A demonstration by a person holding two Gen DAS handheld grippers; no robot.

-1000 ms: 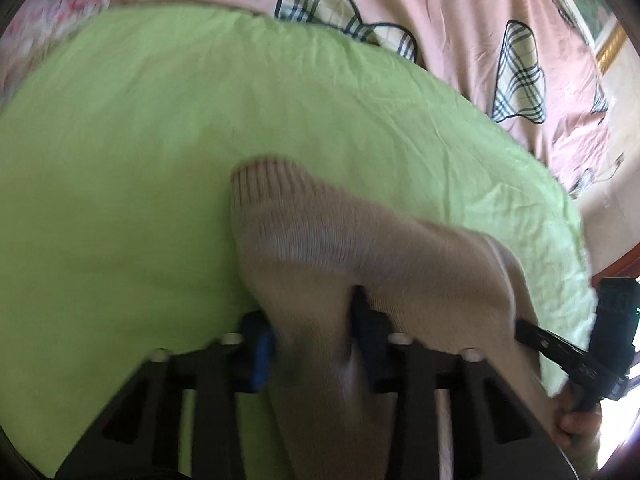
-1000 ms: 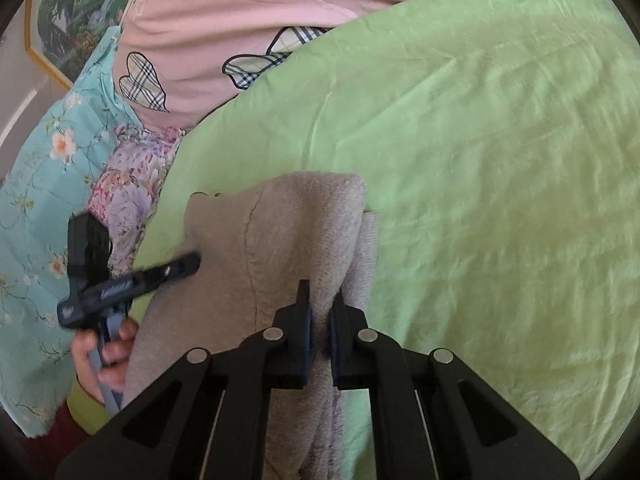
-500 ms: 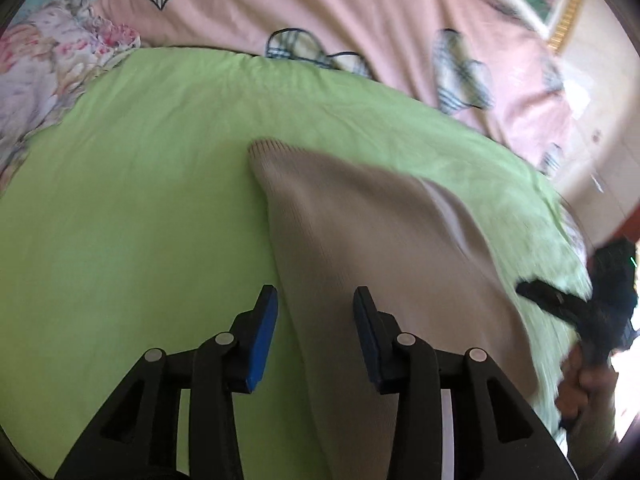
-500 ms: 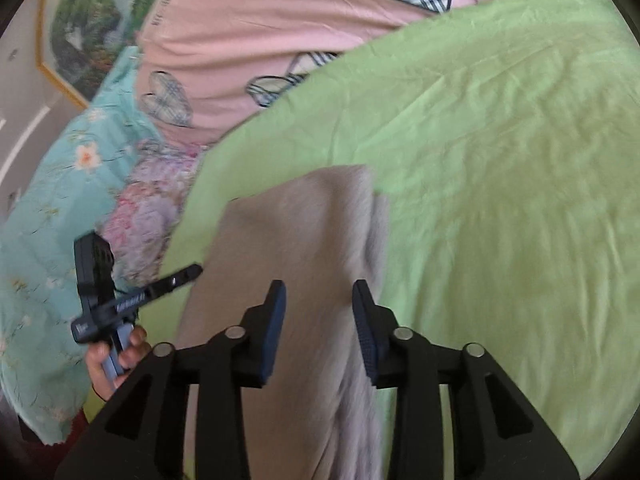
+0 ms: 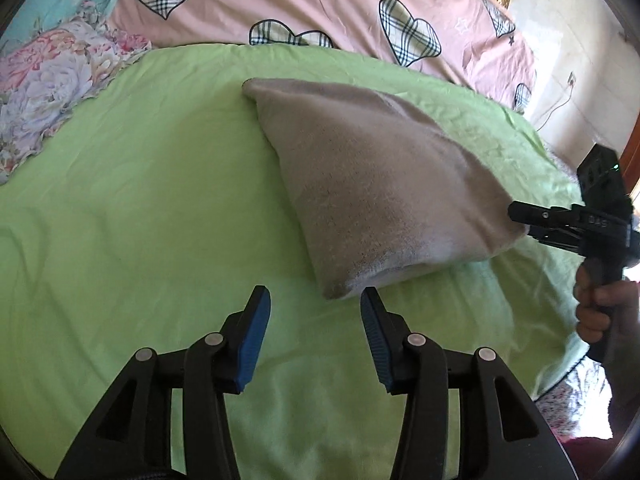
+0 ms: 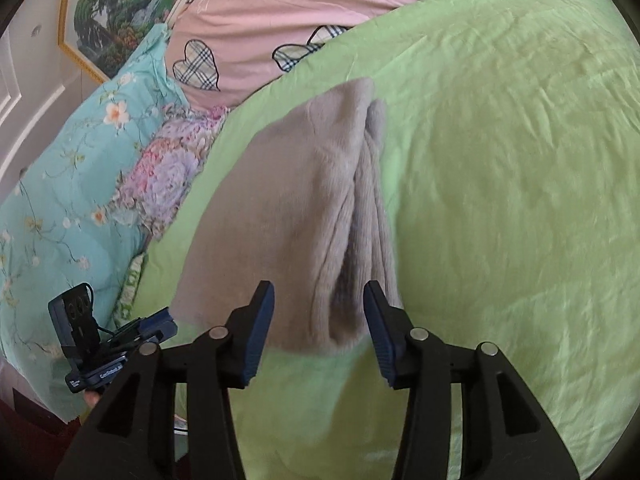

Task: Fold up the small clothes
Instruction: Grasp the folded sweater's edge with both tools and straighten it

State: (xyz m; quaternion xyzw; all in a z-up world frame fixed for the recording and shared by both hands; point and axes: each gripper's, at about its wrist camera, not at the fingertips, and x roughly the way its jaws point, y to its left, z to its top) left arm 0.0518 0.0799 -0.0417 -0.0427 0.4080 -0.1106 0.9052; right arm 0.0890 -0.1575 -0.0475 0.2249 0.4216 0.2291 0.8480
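A folded beige knit garment point(image 5: 372, 188) lies flat on the green sheet point(image 5: 120, 200); the right wrist view shows its stacked layers point(image 6: 304, 216). My left gripper point(image 5: 315, 312) hangs just short of the garment's near corner, its jaws opening with nothing between them. My right gripper point(image 6: 319, 308) stands over the garment's near edge, its jaws opening; the cloth's rounded fold lies between the blue pads without being pressed. In the left wrist view the right gripper point(image 5: 532, 220) sits at the garment's right corner, held by a hand point(image 5: 600, 312). The left gripper point(image 6: 132, 332) shows at the lower left of the right wrist view.
A pink quilt with plaid hearts point(image 5: 320, 4) lies behind the green sheet. A teal floral quilt point(image 6: 60, 184) and a flowered cloth point(image 6: 168, 168) lie to the left. A framed picture point(image 6: 116, 12) hangs on the wall.
Both grippers let go of the beige garment, spread their jaws and drew back toward me. The garment now rests folded on the green sheet.
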